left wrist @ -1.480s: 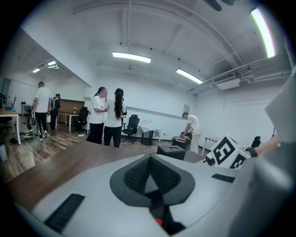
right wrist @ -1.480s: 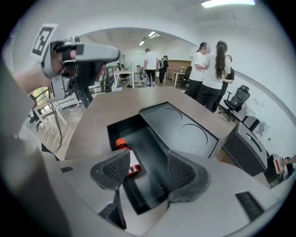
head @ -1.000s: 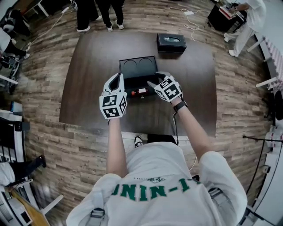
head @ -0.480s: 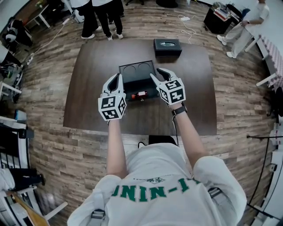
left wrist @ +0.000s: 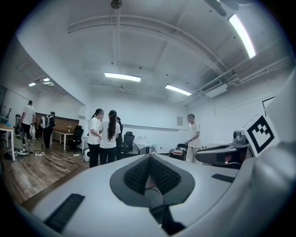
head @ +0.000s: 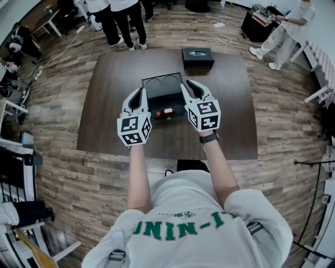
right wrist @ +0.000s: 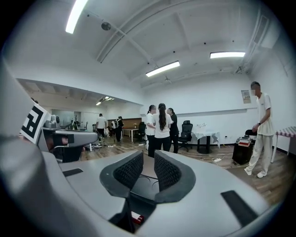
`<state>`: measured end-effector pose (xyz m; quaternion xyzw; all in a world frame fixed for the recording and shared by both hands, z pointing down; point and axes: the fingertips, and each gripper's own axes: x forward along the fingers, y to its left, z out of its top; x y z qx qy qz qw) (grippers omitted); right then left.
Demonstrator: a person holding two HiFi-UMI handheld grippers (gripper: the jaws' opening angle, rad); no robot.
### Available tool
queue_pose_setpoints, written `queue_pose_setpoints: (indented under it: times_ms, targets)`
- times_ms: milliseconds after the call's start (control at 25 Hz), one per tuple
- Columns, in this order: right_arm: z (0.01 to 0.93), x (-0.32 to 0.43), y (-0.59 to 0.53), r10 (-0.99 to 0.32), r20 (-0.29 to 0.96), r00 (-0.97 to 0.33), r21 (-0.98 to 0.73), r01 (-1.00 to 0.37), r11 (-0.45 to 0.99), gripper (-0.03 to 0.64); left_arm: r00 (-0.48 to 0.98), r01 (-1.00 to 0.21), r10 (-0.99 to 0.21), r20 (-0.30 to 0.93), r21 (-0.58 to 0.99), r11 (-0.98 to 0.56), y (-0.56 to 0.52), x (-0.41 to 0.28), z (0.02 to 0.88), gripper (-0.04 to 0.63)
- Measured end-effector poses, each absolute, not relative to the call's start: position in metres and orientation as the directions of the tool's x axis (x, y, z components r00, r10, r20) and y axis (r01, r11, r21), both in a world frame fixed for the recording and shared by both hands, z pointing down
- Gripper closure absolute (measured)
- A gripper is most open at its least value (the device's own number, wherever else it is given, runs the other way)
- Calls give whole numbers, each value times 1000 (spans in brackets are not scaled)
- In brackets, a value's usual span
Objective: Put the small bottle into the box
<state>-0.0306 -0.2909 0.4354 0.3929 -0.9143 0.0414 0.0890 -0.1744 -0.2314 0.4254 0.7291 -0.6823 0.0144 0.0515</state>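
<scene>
The small bottle [head: 167,112], with red on it, lies on its side at the near end of the open black box [head: 162,86], apparently inside its front part. A red bit of the bottle [right wrist: 135,217] shows under my right gripper. My left gripper [head: 140,92] hovers at the box's left, shut and empty, as its own view shows [left wrist: 149,172]. My right gripper [head: 189,85] hovers at the box's right, pointing away from me. Its jaws [right wrist: 148,169] are closing with a narrow gap between them. Nothing is between the pads.
A second black box [head: 198,55] with an oval top stands at the far side of the dark brown table [head: 230,120]. Several people [head: 119,15] stand beyond the far edge. Another person [head: 285,23] is at the far right, on the wood floor.
My right gripper rose from over the bottle, swung right to point forward, and its jaws narrowed. The bottle stayed where it lay. The left gripper barely moved.
</scene>
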Motion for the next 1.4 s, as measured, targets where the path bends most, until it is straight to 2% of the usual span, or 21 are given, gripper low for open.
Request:
queue_pose_setpoints:
  times_ms: [560,1400]
  targets:
    - [433,-19,-270,-744,171,-646,-29,-758,652,598,59,-997,-995,83,54,-55,-216,-170,426,583]
    - [430,-27,-269,-729,147,-669,25,-734,679,601,62,-997,-993,100,60,-56,-221,-165,437,583]
